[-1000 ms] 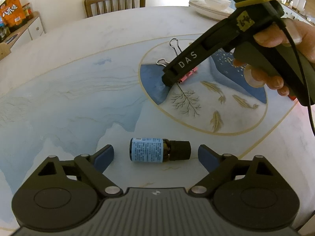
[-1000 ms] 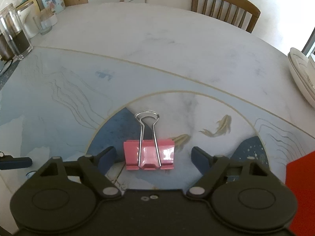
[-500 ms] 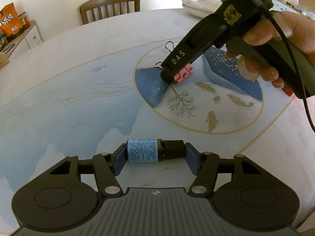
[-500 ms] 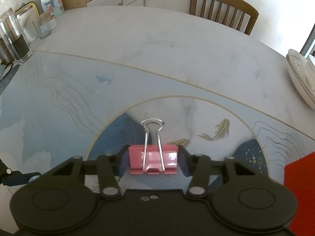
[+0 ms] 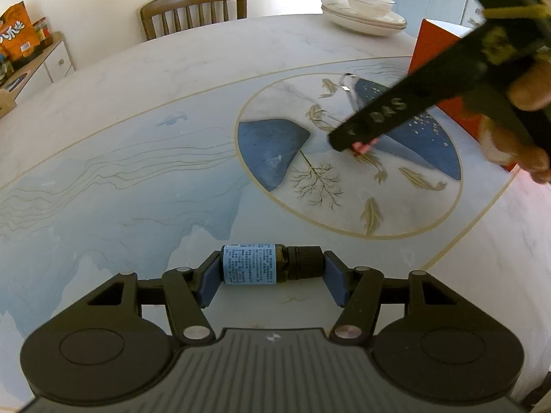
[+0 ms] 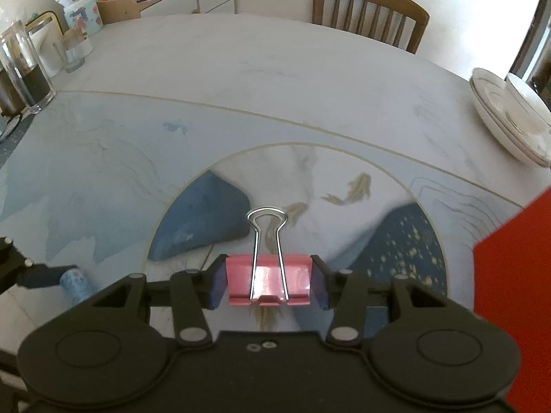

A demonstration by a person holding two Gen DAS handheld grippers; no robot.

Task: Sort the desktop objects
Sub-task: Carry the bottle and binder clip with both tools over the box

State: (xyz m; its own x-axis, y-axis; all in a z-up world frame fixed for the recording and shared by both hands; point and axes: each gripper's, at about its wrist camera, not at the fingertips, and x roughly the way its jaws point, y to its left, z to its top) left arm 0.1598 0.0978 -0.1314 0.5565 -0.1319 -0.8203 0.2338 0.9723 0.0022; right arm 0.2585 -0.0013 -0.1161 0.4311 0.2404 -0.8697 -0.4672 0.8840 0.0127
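Note:
My left gripper (image 5: 272,277) is shut on a small brown bottle (image 5: 270,263) with a blue label and black cap, held sideways just above the painted table (image 5: 137,158). My right gripper (image 6: 268,284) is shut on a pink binder clip (image 6: 268,280) with silver wire handles, lifted over the round fish picture. In the left wrist view the right gripper (image 5: 354,141) shows at the right, blurred, with a bit of pink clip (image 5: 361,146) under its tip. The bottle (image 6: 75,282) also shows at the left edge of the right wrist view.
A red box (image 6: 516,282) stands at the right; it also shows in the left wrist view (image 5: 437,55). Stacked white plates with a bowl (image 5: 365,13) sit at the far right. Glass jars (image 6: 24,75) stand at the far left. A wooden chair (image 5: 193,10) is behind the table.
Both grippers closed, the left on the bottle and the right on the pink clip, and both have lifted. The right gripper has carried the clip to the right, toward the red box.

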